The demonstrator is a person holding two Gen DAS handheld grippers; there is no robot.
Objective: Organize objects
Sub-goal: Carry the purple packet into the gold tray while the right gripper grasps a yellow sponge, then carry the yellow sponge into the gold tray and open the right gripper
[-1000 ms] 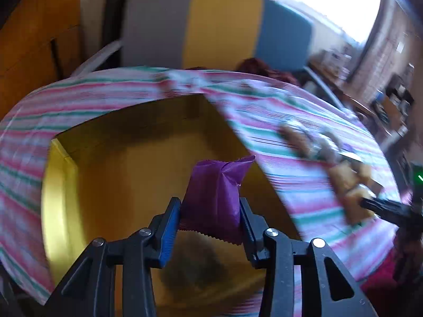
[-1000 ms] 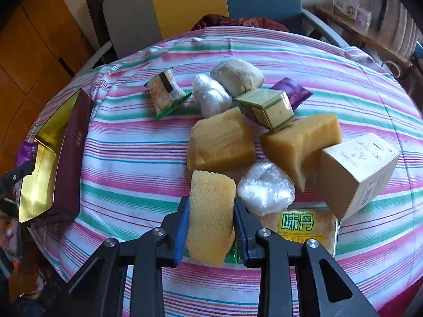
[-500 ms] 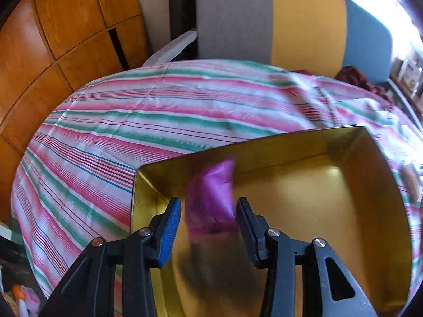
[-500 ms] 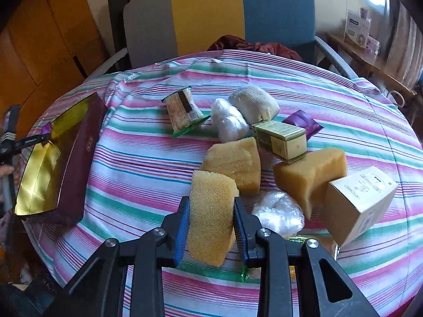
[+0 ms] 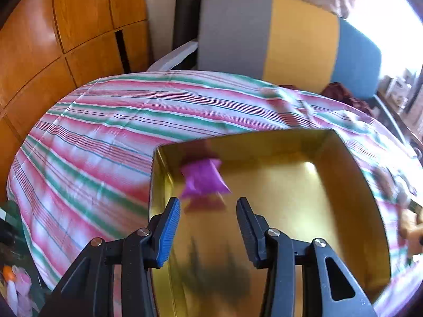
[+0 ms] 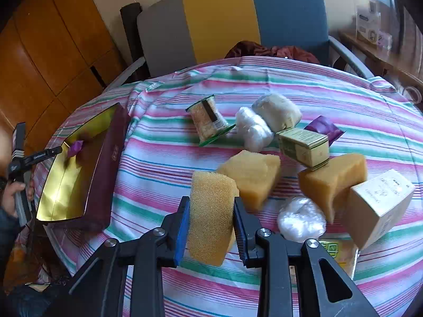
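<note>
Purple packet sits clear of the parted left hand-held gripper; right hand-held gripper clamps a sponge that might squish loose

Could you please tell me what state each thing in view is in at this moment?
left gripper: open, above the box.
purple packet: released, inside the box.
gold-lined box: open, otherwise bare.
right gripper: shut on the yellow sponge, lifted.
Other sponges: loose on the tablecloth.
</note>
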